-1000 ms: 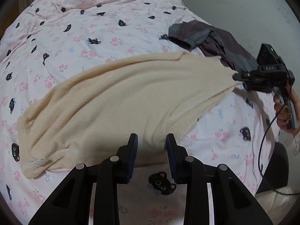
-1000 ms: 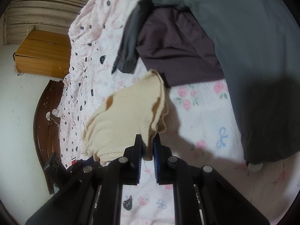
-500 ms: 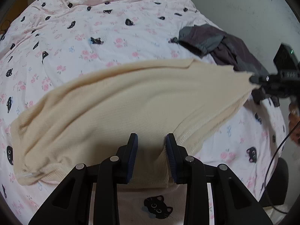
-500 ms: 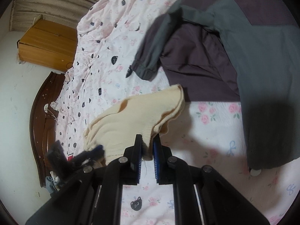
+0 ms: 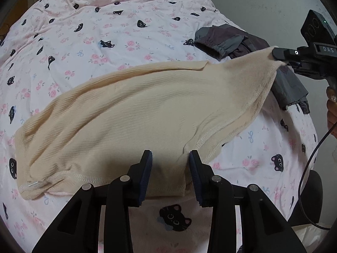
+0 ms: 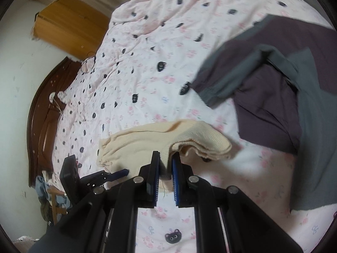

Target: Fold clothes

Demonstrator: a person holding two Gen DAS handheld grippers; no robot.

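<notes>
- The cream ribbed garment [image 5: 134, 113] is stretched across the middle of the pink cat-print bedspread [image 5: 105, 31], running in the left wrist view from a hemmed corner at 8 o'clock up to a raised corner at 2 o'clock.
- The left gripper [image 5: 170, 175] sits at 6 o'clock of that view with the garment's near hem between its pads; its jaws have just been opening a little, and I cannot tell whether the pads press the cloth.
- The right gripper [image 6: 165, 175] is nearly closed, pinching the garment's corner; in the left wrist view it shows at 2 o'clock, holding that corner off the bed.
- Part of a hand [image 5: 331, 109] grips the right gripper's handle at 3 o'clock, with a black cable [image 5: 309, 168] hanging below it.
- A dark grey and plum jacket [image 6: 284, 97] lies on the bedspread just beyond the raised corner, at 2 o'clock in the right wrist view.
- A wooden cabinet [image 6: 69, 27] stands at 10 o'clock, past the bed's dark headboard [image 6: 42, 113].
</notes>
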